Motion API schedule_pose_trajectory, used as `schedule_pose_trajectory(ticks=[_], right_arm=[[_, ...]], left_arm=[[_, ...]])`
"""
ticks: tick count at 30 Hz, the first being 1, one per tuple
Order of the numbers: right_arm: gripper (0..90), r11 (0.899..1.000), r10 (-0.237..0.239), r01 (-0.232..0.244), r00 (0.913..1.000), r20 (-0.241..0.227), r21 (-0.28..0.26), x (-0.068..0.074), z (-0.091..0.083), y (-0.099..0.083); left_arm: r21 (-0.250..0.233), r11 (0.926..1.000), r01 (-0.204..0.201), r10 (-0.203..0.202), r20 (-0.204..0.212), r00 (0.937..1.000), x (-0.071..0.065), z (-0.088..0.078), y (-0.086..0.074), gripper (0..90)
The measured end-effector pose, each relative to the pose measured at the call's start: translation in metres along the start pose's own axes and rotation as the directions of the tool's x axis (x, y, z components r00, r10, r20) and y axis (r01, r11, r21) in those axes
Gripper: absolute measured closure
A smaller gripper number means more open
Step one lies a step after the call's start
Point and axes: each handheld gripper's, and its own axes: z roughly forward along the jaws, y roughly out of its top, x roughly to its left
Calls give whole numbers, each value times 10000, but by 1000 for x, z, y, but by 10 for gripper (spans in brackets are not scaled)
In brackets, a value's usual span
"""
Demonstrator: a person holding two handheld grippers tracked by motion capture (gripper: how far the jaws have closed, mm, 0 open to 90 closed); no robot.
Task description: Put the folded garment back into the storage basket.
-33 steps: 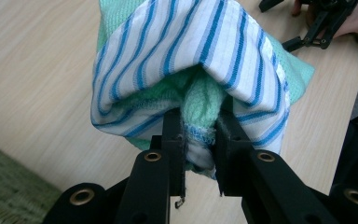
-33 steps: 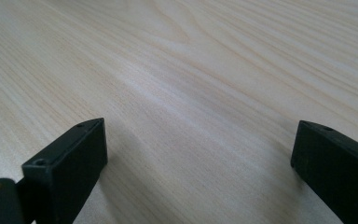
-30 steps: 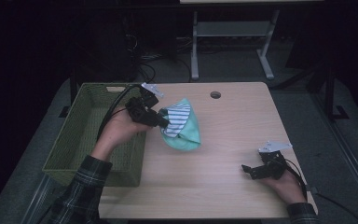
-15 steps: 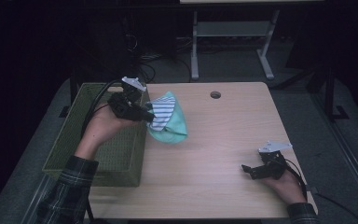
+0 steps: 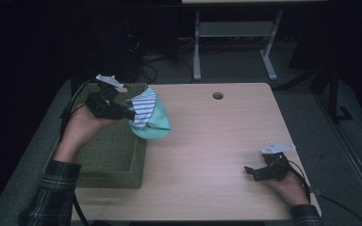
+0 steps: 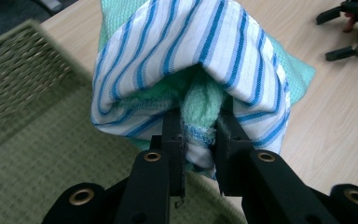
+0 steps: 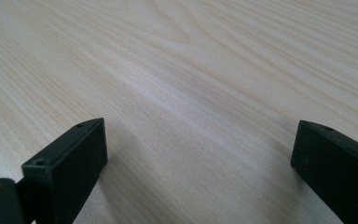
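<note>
Our left tongs (image 6: 200, 140) pinch a bunched green-knit, blue-striped cloth (image 5: 148, 115) over the woven green basket's (image 5: 108, 155) rim; our right tongs (image 7: 200, 154) gape wide above the woodgrain table (image 5: 217, 141).

a mint-green cloth (image 5: 153, 127) is faced with white and blue stripes; the basket (image 5: 108, 155) is woven olive-green; the desk (image 5: 217, 141) is pale wood-grained.

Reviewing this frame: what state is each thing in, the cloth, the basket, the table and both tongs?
Cloth bundle: bunched, lifted off the table, hanging over the basket's edge.
Left tongs: shut on the cloth bundle.
Right tongs: open, nothing between the jaws, low over the bare wood.
Basket: upright at the table's left edge; what shows of its inside holds nothing.
Table: bare wood top.
</note>
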Motion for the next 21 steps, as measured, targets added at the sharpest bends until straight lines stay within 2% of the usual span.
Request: schedule_pose_trajectory(ticks=[10, 21], right_arm=[[33, 10000, 43, -43, 10000, 29, 5, 0, 0, 0], [33, 10000, 42, -42, 10000, 32, 4, 0, 0, 0]], left_arm=[[-72, 9978, 657, -659, -450, 9968, 22, -13, -23, 757], [-187, 9891, 1459, -1469, -848, 9855, 42, -21, -50, 757]])
